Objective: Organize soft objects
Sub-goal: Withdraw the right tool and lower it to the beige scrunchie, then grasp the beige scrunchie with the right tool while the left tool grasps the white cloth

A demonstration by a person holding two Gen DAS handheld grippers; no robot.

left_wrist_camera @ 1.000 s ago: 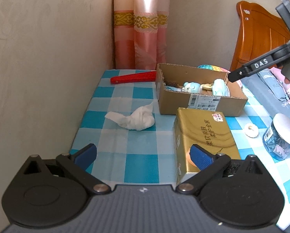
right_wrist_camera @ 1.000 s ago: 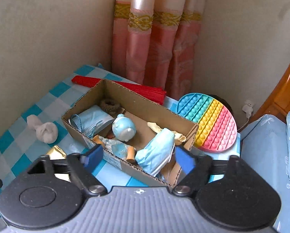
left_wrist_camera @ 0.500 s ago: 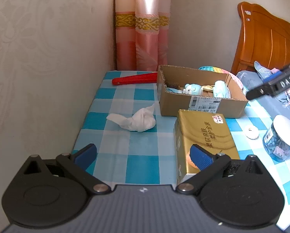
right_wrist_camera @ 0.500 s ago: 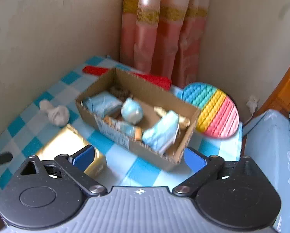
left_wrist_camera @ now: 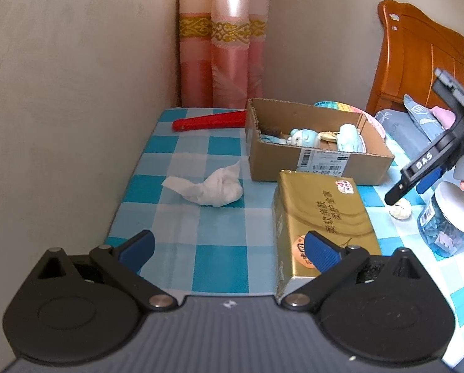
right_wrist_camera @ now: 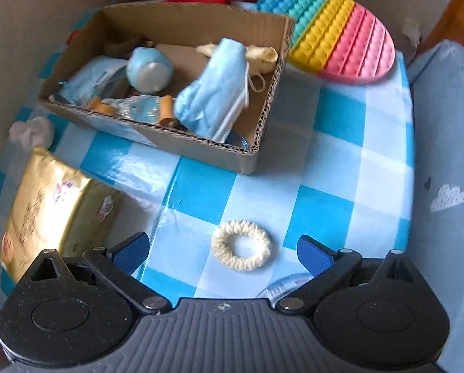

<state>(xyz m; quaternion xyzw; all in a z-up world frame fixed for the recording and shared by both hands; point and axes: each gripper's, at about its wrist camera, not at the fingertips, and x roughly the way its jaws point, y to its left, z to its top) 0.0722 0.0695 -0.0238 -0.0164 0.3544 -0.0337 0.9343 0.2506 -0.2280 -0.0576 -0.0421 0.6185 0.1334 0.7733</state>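
A cardboard box [right_wrist_camera: 257,143] on the checked table holds a blue face mask [right_wrist_camera: 213,93], a small blue plush [right_wrist_camera: 149,68] and other soft items; it also shows in the left wrist view [left_wrist_camera: 272,168]. A cream scrunchie [right_wrist_camera: 240,245] lies on the table just ahead of my right gripper [right_wrist_camera: 222,250], which is open and empty, its fingers either side of it. A crumpled white cloth [left_wrist_camera: 213,185] lies left of the box, ahead of my left gripper [left_wrist_camera: 230,247], which is open and empty. The right gripper [left_wrist_camera: 414,180] hovers above the scrunchie [left_wrist_camera: 400,209].
A gold tissue pack [left_wrist_camera: 320,211] lies in front of the box. A rainbow pop-it mat [right_wrist_camera: 341,31] sits behind the box. A red folded fan [left_wrist_camera: 210,121] lies at the back. A clear jar [left_wrist_camera: 446,220] stands at the right. A wall runs along the left.
My right gripper has pulled back from over the box and dropped toward the table, so the cream scrunchie now lies between its fingers. The left gripper has barely moved.
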